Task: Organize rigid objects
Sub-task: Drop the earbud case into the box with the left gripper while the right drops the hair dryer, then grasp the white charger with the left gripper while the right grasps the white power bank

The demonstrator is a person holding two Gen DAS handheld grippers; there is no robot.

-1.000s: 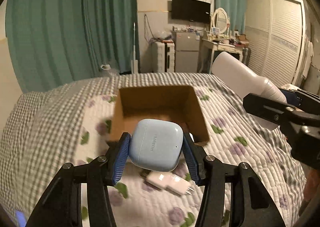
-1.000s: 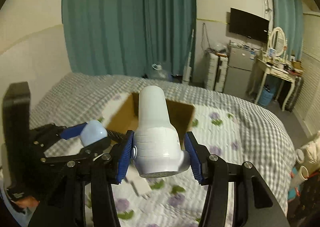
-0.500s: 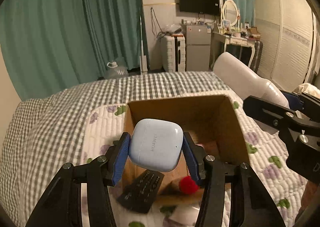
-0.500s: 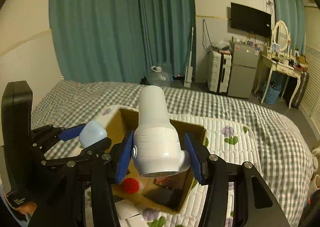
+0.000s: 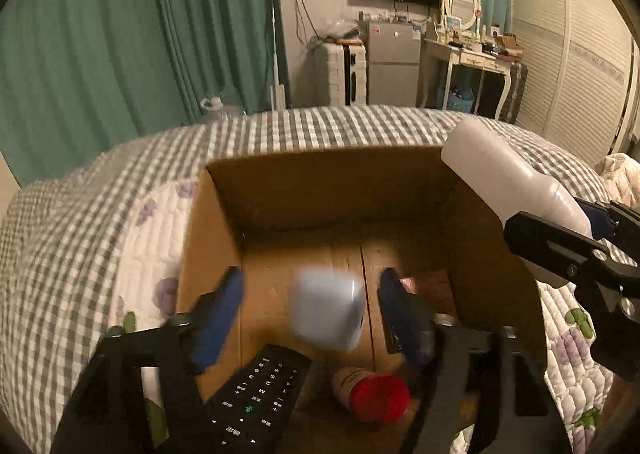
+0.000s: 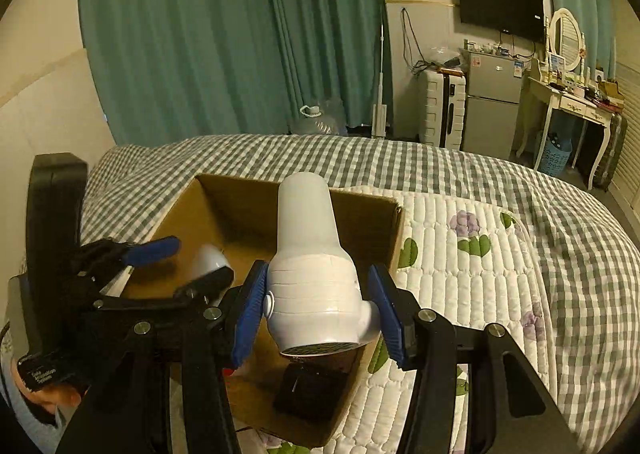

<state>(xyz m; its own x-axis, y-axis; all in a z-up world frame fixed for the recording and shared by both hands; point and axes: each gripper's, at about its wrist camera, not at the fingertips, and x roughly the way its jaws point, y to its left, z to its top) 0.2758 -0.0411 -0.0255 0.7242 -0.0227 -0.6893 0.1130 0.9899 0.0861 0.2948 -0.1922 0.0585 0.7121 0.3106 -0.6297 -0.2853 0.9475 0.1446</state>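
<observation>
My left gripper is open above the cardboard box. The pale blue earbud case is blurred, free between the fingers, touching neither pad. A black remote and a red-capped bottle lie on the box floor. My right gripper is shut on a white hair dryer, held over the box's near right part; the dryer also shows in the left wrist view. The left gripper and the case show in the right wrist view.
The box sits on a bed with a grey checked cover and a white flowered quilt. Green curtains, a suitcase, a fridge and a dressing table stand beyond the bed. A dark flat object lies in the box.
Both grippers moved forward over the box. My left gripper opened and let go of the earbud case, which now drops between the fingers. The right gripper still holds the hair dryer.
</observation>
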